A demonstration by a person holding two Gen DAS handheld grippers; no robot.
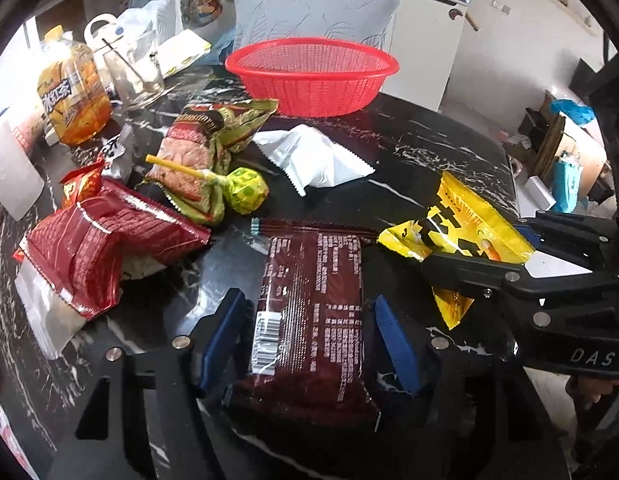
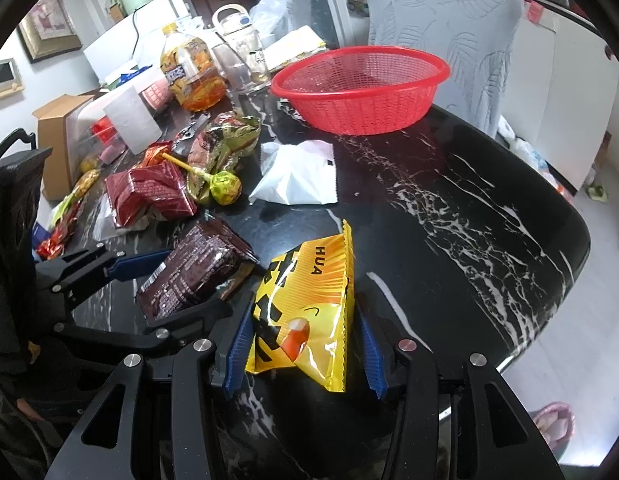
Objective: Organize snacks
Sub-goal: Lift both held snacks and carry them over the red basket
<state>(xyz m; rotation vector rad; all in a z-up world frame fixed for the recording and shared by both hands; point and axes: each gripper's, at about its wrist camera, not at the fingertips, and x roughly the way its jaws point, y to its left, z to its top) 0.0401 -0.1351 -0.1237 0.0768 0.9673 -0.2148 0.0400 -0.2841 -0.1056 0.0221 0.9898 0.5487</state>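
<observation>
Through the left wrist view, your left hand-held gripper (image 1: 309, 328) straddles the dark maroon packet (image 1: 309, 304) lying flat on the black marble tabletop (image 1: 429, 152); its blue pads (image 1: 225, 336) stand spread with a gap on either side of the wrapper, so nothing is pinched yet. Centre the packet between the pads and close across its narrow width, low enough to catch the filled body rather than the crimped seam. The red basket (image 1: 313, 76) sits empty at the far edge, past the white pouch (image 1: 313, 156) and the lollipop (image 1: 245, 190). Through the right wrist view, your right hand-held gripper (image 2: 305, 348) has the yellow snack bag (image 2: 305, 312) between its pads; the left pad touches the foil, the right looks just clear (I cannot tell whether it truly grips). Squeeze gently, since a puffed bag will likely slip or crush, then lift straight before carrying toward the basket (image 2: 361, 88).
</observation>
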